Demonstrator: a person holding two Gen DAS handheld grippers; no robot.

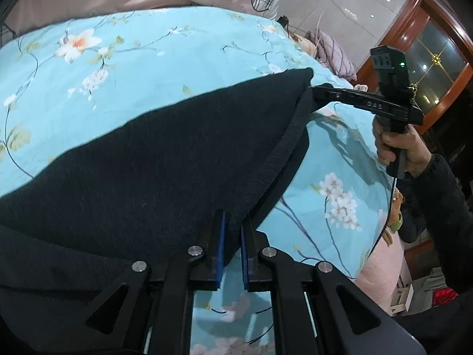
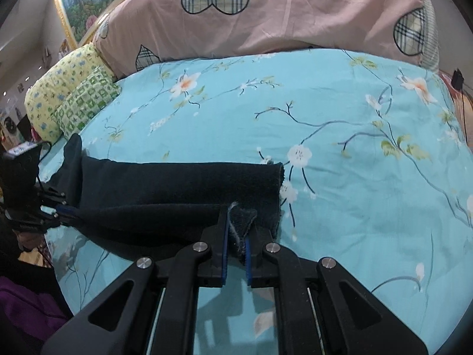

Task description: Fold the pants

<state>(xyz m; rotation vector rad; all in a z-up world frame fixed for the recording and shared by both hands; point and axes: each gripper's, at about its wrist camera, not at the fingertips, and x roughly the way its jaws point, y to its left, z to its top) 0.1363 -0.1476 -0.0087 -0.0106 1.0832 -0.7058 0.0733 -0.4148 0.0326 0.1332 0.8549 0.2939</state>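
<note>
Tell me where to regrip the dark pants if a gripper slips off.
Retake the dark pants at the thick hemmed edge, from the near bedside. That edge is raised off the floral bedsheet, where the left gripper and right gripper already pinch it.

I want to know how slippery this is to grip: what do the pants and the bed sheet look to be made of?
Pants: a thick, dark, matte knit, probably fleece or wool blend; the edge pinched in the right gripper looks fuzzy. Bed sheet: thin, smooth woven cloth, likely cotton or polyester, with a printed floral pattern and fine creases.
</note>
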